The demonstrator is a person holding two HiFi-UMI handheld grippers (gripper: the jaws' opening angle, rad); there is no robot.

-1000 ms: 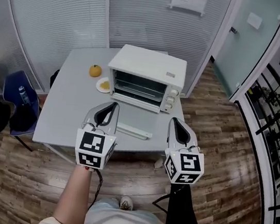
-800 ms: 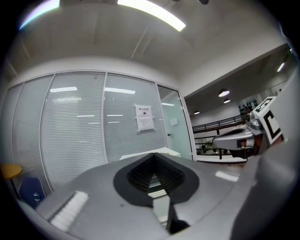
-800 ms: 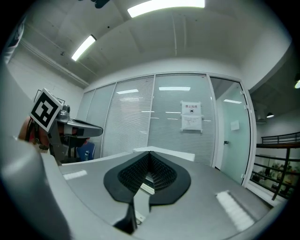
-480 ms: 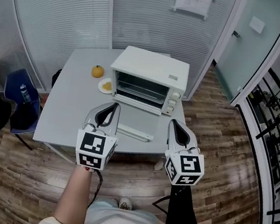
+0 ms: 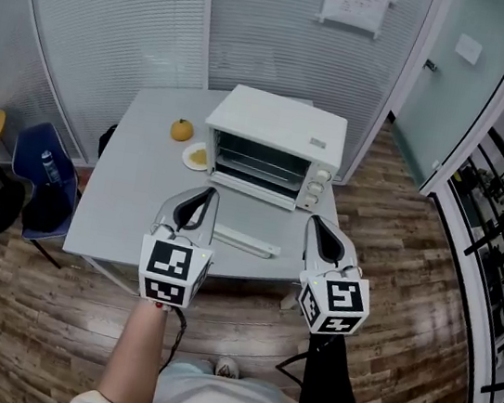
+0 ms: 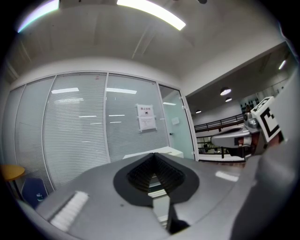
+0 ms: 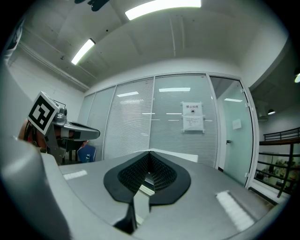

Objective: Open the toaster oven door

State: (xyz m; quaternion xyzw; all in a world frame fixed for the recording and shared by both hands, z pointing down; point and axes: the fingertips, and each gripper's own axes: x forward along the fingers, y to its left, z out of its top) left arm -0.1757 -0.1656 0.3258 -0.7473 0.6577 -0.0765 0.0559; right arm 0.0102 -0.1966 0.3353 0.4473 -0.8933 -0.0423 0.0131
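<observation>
The white toaster oven (image 5: 277,143) stands at the back of the grey table (image 5: 132,187). Its glass door (image 5: 252,213) lies folded down flat toward me, the handle (image 5: 244,241) at its near edge, and the wire rack inside shows. My left gripper (image 5: 203,192) hovers over the door's left near corner, jaws shut with nothing between them. To the door's right, near the oven knobs (image 5: 310,188), my right gripper (image 5: 315,222) is likewise shut and holds nothing. In the left gripper view the left gripper (image 6: 153,157) points at the oven, as does the right gripper (image 7: 149,154) in its own view.
An orange (image 5: 182,129) and a small plate (image 5: 197,155) with food sit left of the oven. A blue chair (image 5: 35,178) with a bottle stands off the table's left side. Glass partition walls rise behind. The table's front edge is just beneath my grippers.
The head view has shifted slightly, so the oven sits a little further right and lower in frame. Both grippers keep their places and stay shut; the door stays down.
</observation>
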